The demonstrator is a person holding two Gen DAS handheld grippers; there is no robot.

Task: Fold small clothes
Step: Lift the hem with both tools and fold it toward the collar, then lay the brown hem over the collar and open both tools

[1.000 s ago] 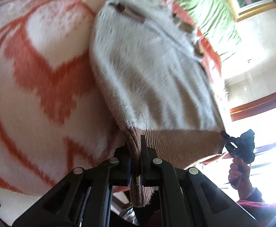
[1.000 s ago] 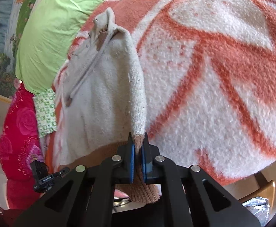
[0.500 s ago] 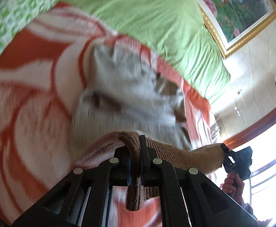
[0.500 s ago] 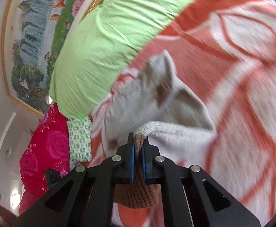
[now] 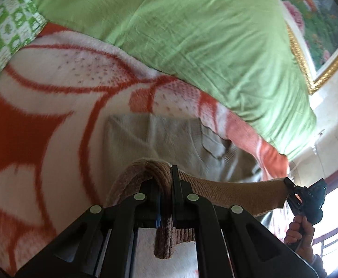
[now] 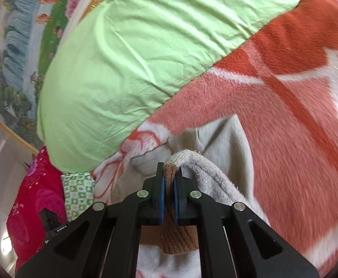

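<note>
A small cream knitted sweater with a brown ribbed hem lies on an orange-and-white blanket. My left gripper is shut on one corner of the hem, and the brown band stretches taut to the right gripper at the far right, held by a person's hand. In the right wrist view my right gripper is shut on the other hem corner. The lifted hem hangs over the sweater's upper part, near the collar end.
A green quilt lies just beyond the sweater along the blanket's far edge. A green-checked cloth and a red floral pillow sit to the left. A gold-framed painting hangs on the wall behind.
Both grippers carried the brown hem forward and upward over the sweater toward its collar end. The sweater's body, earlier stretched out ahead, now lies doubled under the hem, and the green quilt has come close.
</note>
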